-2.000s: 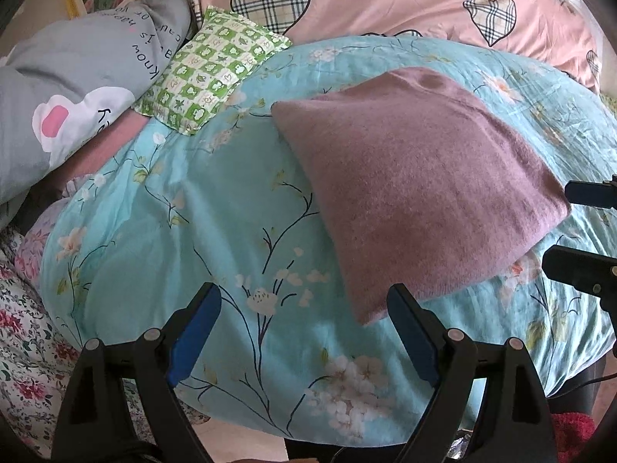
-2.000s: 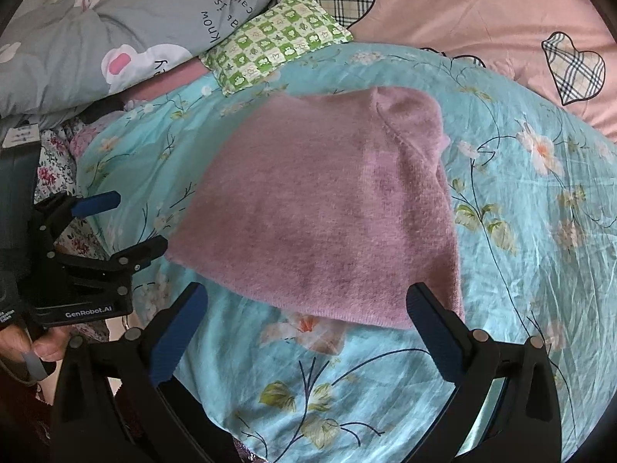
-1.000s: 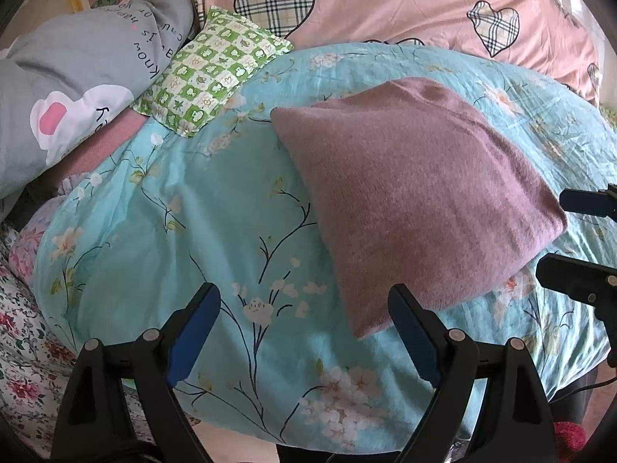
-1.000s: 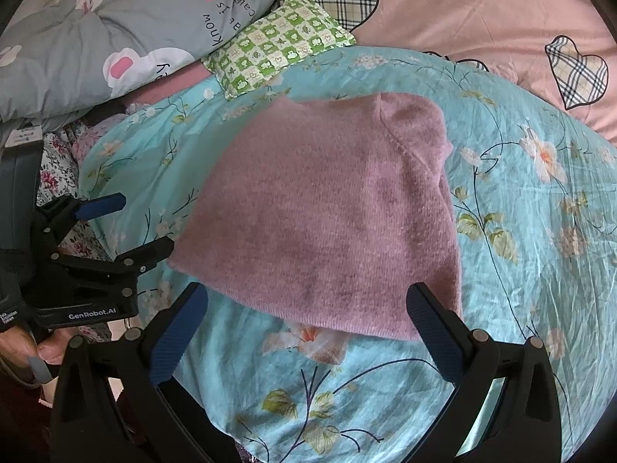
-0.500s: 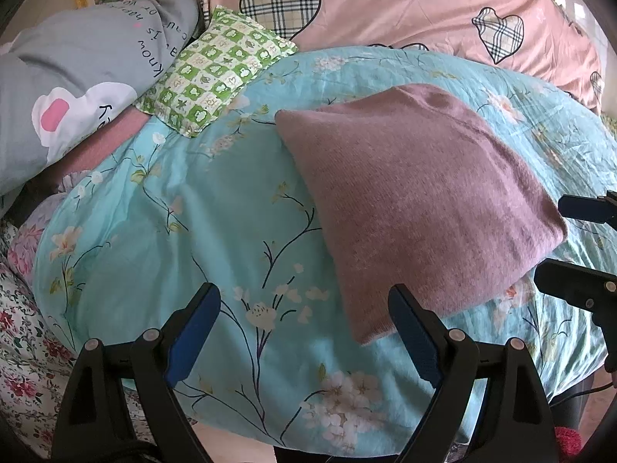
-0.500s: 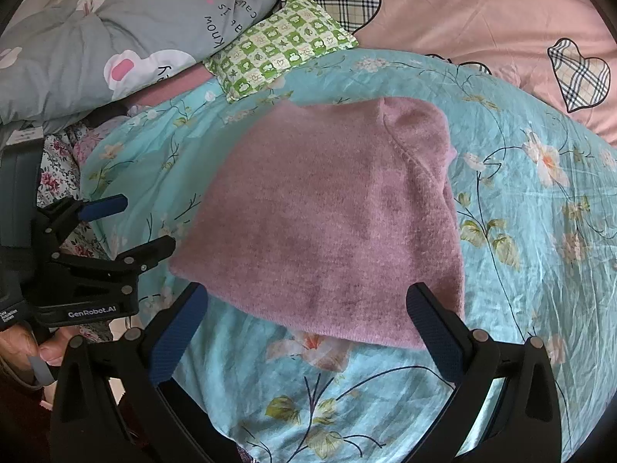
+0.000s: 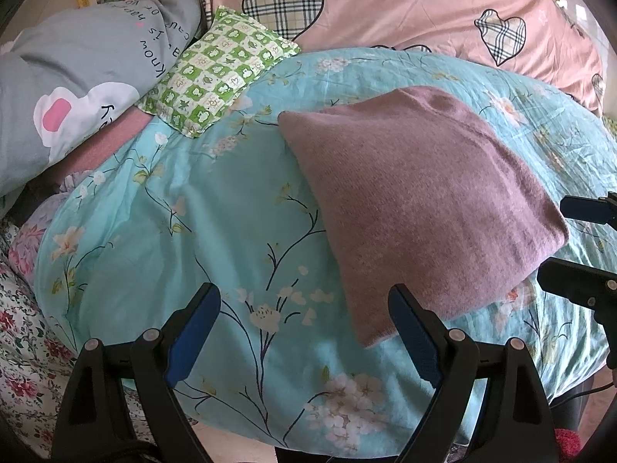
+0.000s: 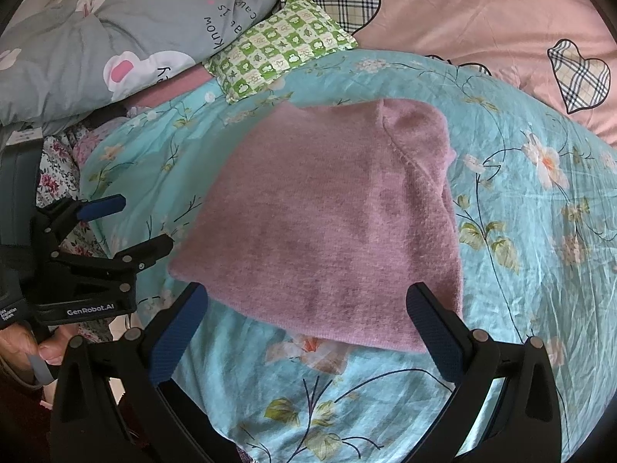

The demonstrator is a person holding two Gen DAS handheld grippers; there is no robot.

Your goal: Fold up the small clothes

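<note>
The mauve sweater [image 8: 331,223] at frame centre looks soft and light; take its lower corners. Left claw [image 7: 304,332] and right claw [image 8: 308,332] are wide open, empty.

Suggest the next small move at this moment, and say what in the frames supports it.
Probably pull both grippers back from the bed. The mauve knit garment already lies as a compact folded rectangle on the teal floral quilt. The left gripper and right gripper hover at its near edge, jaws wide apart and holding nothing. If one more fold is wanted, the near edge is the closest place to grip.
</note>
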